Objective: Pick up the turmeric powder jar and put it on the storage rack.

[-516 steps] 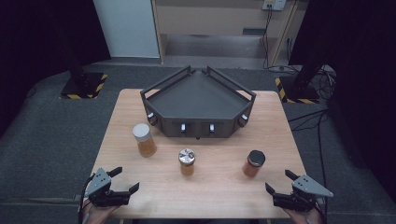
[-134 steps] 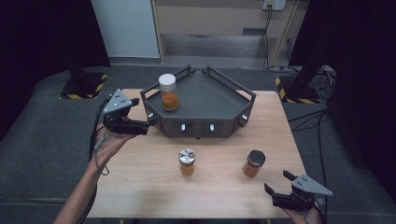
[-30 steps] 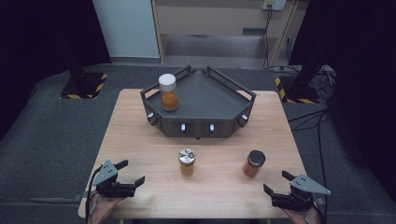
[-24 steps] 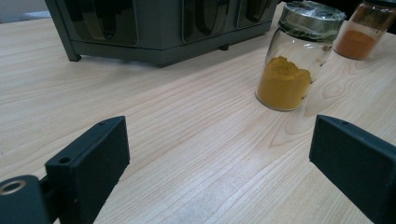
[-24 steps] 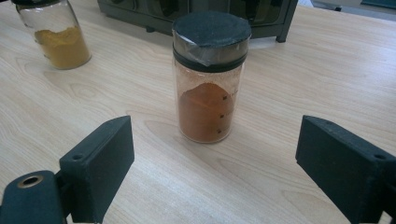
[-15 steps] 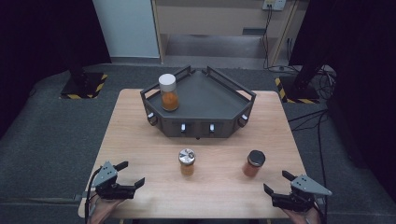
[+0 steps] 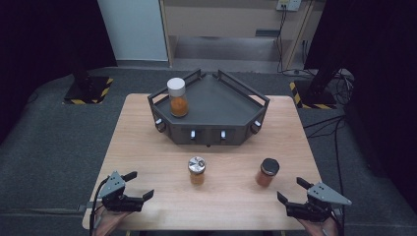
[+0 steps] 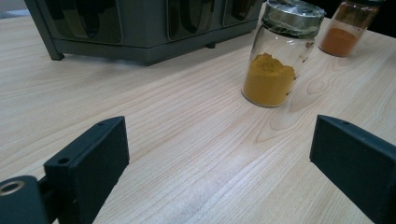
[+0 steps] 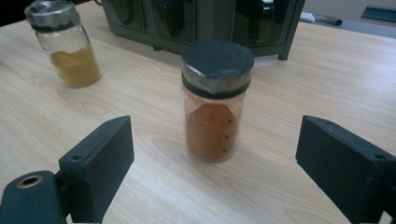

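The desk [image 7: 147,147] carries a dark angular rack [image 7: 231,105] at its far middle, with a white-lidded jar [image 7: 177,97] of orange powder already standing upright in the rack's far-left corner. Two more jars stand upright on the bare wood nearer the person, well apart from each other: a silver-lidded jar [image 7: 196,170] of yellow powder at the middle and a black-lidded jar [image 7: 267,172] of reddish powder to its right. Judging by the one jar already in the rack, the work in hand is loading the other two. The black-lidded jar lies just beyond the right hand-held gripper [image 7: 295,194], slightly to its left; in the right gripper view it stands almost centred between the jaws, which are spread wide and hold nothing. Its long axis is vertical, so a level, straight-ahead approach should let the jaws close across its glass body below the lid. The left hand-held gripper [image 7: 140,187] rests at the near-left edge, also wide open and empty, and the silver-lidded jar sits off to its right and farther away. The right one is therefore the nearer and better aligned for the next pick.
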